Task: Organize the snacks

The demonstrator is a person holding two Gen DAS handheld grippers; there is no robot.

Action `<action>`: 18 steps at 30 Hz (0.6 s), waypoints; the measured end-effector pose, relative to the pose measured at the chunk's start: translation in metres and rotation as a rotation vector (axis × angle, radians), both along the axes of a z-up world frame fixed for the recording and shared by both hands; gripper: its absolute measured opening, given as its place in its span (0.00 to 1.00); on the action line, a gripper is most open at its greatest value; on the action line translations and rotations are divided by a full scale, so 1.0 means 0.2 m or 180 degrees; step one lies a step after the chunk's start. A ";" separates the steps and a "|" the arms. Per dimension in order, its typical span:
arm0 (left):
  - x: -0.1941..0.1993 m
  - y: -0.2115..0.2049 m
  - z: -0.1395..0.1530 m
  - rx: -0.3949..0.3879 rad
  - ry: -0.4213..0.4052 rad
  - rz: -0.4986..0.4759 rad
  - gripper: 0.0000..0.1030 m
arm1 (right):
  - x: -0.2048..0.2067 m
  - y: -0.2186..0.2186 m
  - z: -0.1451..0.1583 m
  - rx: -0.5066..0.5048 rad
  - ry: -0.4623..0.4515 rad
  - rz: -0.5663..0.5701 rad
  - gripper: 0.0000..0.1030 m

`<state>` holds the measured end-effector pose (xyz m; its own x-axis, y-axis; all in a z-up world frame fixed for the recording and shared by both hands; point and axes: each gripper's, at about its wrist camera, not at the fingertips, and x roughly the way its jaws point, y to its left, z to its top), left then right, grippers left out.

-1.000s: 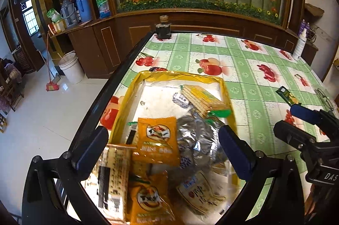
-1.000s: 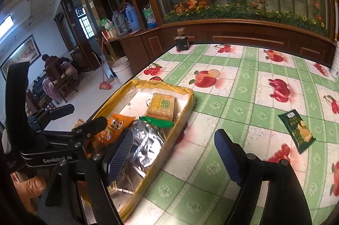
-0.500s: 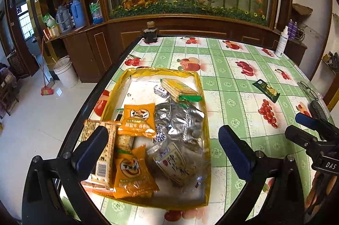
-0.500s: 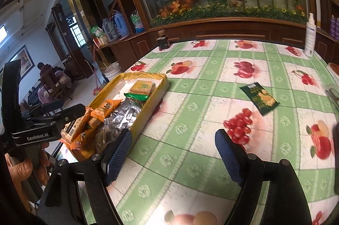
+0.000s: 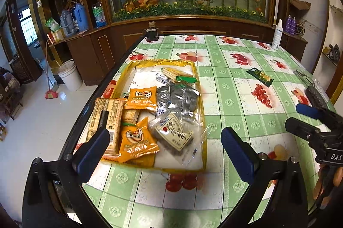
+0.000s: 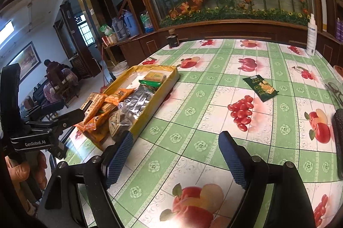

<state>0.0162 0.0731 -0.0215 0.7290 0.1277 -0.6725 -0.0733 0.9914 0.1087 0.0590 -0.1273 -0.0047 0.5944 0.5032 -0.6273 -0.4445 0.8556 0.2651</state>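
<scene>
A yellow tray (image 5: 198,82) (image 6: 171,80) on the table's left side holds several snack packets: orange packets (image 5: 137,142), a silver bag (image 5: 182,97), a cracker pack (image 5: 107,118) and a clear-wrapped bar (image 5: 173,133). A green snack packet (image 5: 259,76) (image 6: 260,86) lies alone on the tablecloth to the right. My left gripper (image 5: 165,150) is open and empty, hovering over the tray's near end. My right gripper (image 6: 178,155) is open and empty above the bare cloth, right of the tray, well short of the green packet.
The table has a green checked fruit-print cloth (image 6: 214,120). A dark jar (image 5: 151,31) stands at the far left corner, a white spray bottle (image 5: 277,35) at the far right. Scissors (image 5: 304,77) and a dark object (image 6: 338,142) lie near the right edge.
Both grippers have pulled back and risen from the tray, so more of the table shows. The tray's packets and the green packet have not moved.
</scene>
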 end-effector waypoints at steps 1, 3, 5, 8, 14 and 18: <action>-0.02 0.00 0.00 0.0046 -0.0010 0.0014 1.00 | -0.02 0.01 0.01 -0.0027 -0.0017 0.0046 0.84; -0.05 0.00 -0.01 0.0108 -0.0026 0.0055 1.00 | -0.06 0.04 0.02 -0.0069 -0.0064 0.0151 0.85; -0.08 0.01 -0.01 0.0118 -0.0033 0.0124 1.00 | -0.09 0.06 0.03 -0.0084 -0.0110 0.0213 0.86; -0.11 0.02 0.00 0.0134 -0.0049 0.0222 1.00 | -0.13 0.10 0.05 -0.0116 -0.0159 0.0285 0.87; -0.18 0.06 0.00 0.0145 -0.0059 0.0333 1.00 | -0.19 0.13 0.05 -0.0113 -0.0209 0.0351 0.88; -0.21 0.09 0.01 0.0100 -0.0090 0.0369 1.00 | -0.19 0.15 0.04 -0.0121 -0.0181 0.0369 0.90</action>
